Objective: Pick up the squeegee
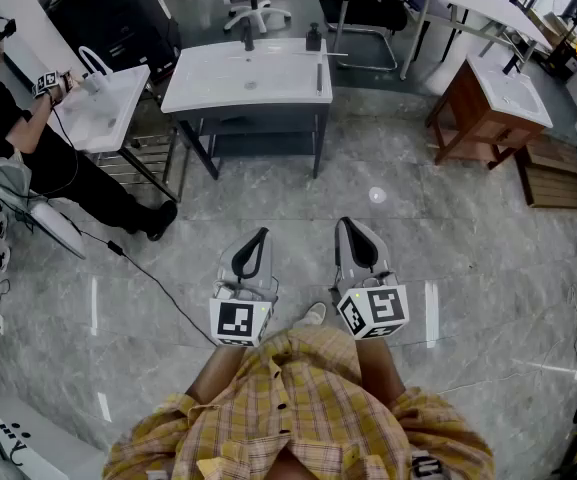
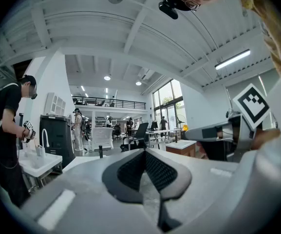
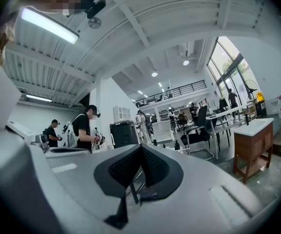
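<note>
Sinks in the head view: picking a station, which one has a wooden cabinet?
The right sink; the middle sink and left sink stand on metal legs.

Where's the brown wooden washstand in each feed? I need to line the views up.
Head view: the wooden washstand stands at the upper right.
Left gripper view: the wooden washstand is small, just right of centre.
Right gripper view: the wooden washstand is large, near the right edge.
Shared landmark: the black cabinet, left of it in every view.
</note>
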Available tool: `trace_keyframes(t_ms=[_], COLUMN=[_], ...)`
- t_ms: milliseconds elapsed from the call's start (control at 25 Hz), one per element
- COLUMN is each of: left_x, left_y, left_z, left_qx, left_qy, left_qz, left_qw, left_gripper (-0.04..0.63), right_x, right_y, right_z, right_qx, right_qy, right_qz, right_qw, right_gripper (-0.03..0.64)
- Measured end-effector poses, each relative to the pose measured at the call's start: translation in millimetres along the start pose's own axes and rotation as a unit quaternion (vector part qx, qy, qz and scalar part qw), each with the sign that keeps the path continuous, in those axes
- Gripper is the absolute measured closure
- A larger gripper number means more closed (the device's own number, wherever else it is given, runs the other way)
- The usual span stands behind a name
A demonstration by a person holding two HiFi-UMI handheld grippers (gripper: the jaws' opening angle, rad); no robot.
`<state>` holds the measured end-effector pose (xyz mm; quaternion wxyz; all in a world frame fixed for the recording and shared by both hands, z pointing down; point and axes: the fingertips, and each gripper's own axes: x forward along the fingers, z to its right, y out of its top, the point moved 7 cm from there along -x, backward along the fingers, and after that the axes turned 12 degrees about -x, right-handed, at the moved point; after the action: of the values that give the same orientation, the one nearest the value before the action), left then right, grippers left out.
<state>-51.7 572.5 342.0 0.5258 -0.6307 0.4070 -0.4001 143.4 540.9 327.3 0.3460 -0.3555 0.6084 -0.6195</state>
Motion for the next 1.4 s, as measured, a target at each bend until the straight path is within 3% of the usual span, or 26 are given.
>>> trace_keyframes(t_ms=[400,880,1120,1400], left_x=[41.3,91.0,153.7,252.7], left_y=[-13.1,-25.7,-23.1,-4.9], left_z=[29.6,20.1,-4.1,-68.3], left_qx=[-0.026,-0.036,-0.039,-0.049], left_qy=[0.033,0.023,0.011,-0.001], left_qz=[0.001,-0.018,-0.014,-0.009], left_qw=[0.9991,0.9989,0.9991,0.9988], left_gripper=[0.595,0.595,0.595,0.595], right_x=[9.7,41.1,95.8,203.7], right_y=[-8.8,-23.1,-23.9,-23.5], right_z=[57.4,83.2,108.2,138.4], right_qx=[0.008,0.012,0.005,-0.004], right_qy=[0.030,0.024,0.019,0.008], right_qz=[0.007,-0.009,-0.021,-0.036], right_qw=[0.999,1.000,1.000,0.999], right_gripper=[0.615,0.615,0.615,0.615])
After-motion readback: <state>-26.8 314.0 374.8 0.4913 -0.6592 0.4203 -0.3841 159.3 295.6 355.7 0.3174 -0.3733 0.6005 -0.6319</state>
